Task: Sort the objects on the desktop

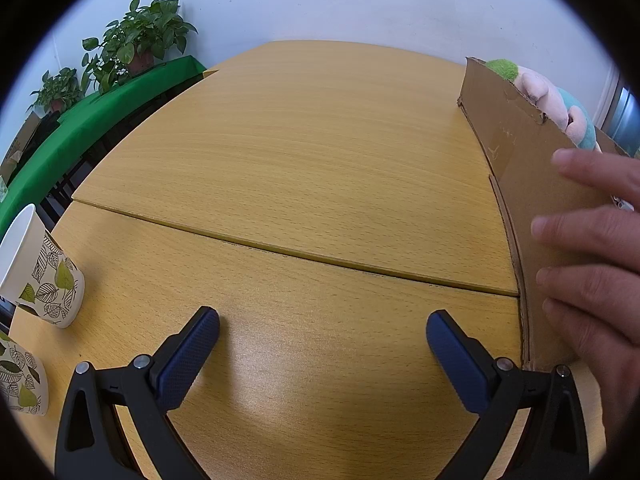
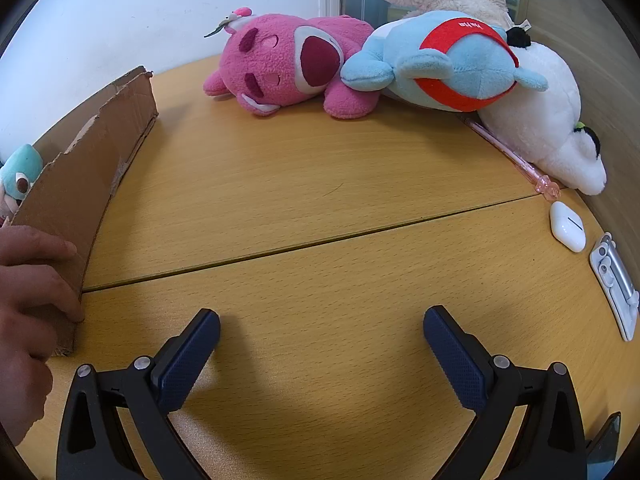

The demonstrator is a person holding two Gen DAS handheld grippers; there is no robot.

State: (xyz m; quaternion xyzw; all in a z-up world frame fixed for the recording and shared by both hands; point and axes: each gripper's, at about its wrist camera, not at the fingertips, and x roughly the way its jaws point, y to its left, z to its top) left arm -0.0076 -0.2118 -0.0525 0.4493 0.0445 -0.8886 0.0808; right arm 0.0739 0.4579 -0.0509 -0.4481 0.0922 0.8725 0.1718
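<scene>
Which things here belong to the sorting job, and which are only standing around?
For the job:
cardboard box
pink plush
blue plush
white plush
pink pen
earbud case
paper cups

Only around:
potted plants
green cloth

Both tongs, left [image 1: 323, 330] and right [image 2: 322, 330], have dark blue dimpled pads on black arms. The worktop [image 1: 304, 152] is honey-yellow wood grain. Left of the left tongs, white paper cups [image 1: 44, 276] carry green and outlined leaves. Ahead of the right tongs: a pink plush [image 2: 286, 62], a pale-blue plush [image 2: 440, 60] banded red, and a white plush [image 2: 548, 120]; to their left, a brown cardboard box [image 2: 86, 164].
</scene>
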